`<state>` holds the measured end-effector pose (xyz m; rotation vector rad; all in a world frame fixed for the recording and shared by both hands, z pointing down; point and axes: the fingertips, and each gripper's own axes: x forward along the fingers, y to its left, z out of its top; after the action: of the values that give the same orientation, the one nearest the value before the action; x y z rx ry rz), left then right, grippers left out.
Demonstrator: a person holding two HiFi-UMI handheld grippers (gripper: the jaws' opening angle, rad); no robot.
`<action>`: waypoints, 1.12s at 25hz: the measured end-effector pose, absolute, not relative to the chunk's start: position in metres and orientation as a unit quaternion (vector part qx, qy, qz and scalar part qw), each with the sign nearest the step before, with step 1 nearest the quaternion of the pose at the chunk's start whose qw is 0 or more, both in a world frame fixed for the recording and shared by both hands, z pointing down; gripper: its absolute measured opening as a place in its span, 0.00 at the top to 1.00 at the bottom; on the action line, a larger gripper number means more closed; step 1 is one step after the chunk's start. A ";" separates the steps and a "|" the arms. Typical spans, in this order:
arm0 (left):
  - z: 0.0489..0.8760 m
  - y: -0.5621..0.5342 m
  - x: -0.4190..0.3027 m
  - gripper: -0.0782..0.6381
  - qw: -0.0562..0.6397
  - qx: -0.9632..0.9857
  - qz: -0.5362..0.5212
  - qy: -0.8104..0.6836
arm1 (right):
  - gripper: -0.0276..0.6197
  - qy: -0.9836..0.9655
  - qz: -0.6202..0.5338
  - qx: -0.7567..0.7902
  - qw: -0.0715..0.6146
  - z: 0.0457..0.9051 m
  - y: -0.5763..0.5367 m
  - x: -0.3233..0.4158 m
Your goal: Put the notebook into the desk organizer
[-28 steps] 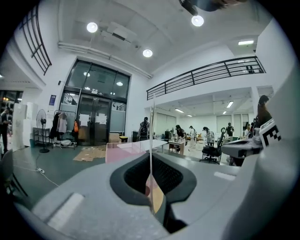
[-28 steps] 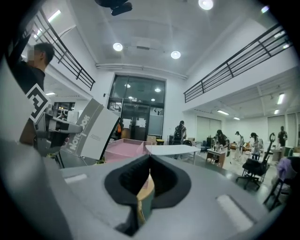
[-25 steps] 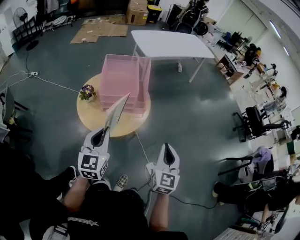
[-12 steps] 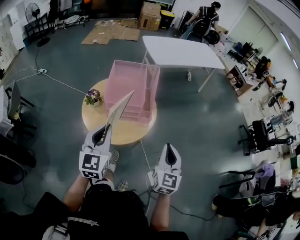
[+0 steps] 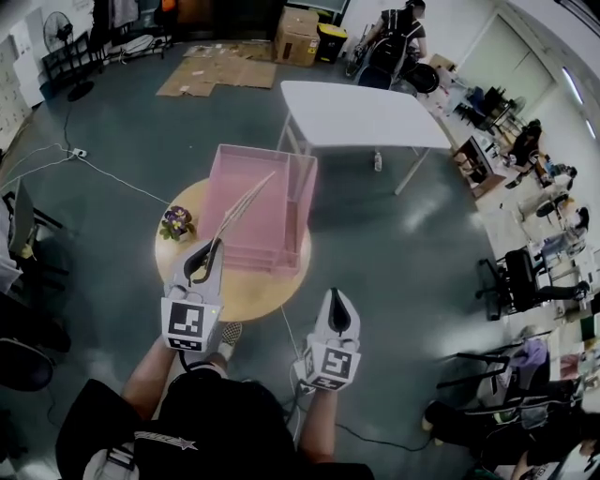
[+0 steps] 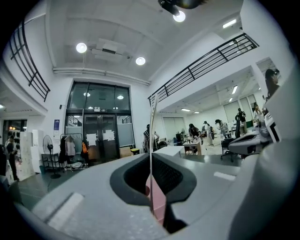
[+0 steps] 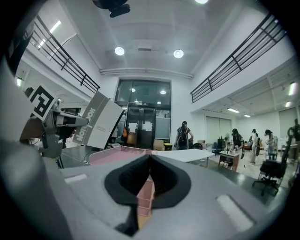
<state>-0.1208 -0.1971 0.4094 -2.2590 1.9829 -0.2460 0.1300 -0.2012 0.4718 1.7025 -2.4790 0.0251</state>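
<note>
Notebook (image 6: 151,123) edge-on, a mere sliver between fingers (image 6: 93,190) of left gripper (image 6: 151,157)

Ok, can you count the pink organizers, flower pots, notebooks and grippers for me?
pink organizer: 1
flower pot: 1
notebook: 1
grippers: 2, the left gripper and the right gripper
total: 5

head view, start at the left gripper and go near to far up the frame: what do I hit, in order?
Near to far: left gripper, shut on the notebook → pink desk organizer → white table → cardboard box.
</note>
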 end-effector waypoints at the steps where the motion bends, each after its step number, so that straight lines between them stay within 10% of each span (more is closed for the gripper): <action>1: 0.410 -0.207 -0.123 0.87 0.067 -0.748 -0.088 0.655 | 0.95 -0.821 0.011 0.566 0.067 0.472 -0.209 0.127; 28: 0.473 -0.389 -0.112 0.87 0.124 -0.759 -0.232 0.596 | 0.95 -0.772 0.049 0.628 0.089 0.502 -0.317 0.122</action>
<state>-0.1117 -0.3892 0.4726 -2.2120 1.7377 -0.6755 0.1220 -0.3171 0.5022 1.8678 -2.2970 0.1460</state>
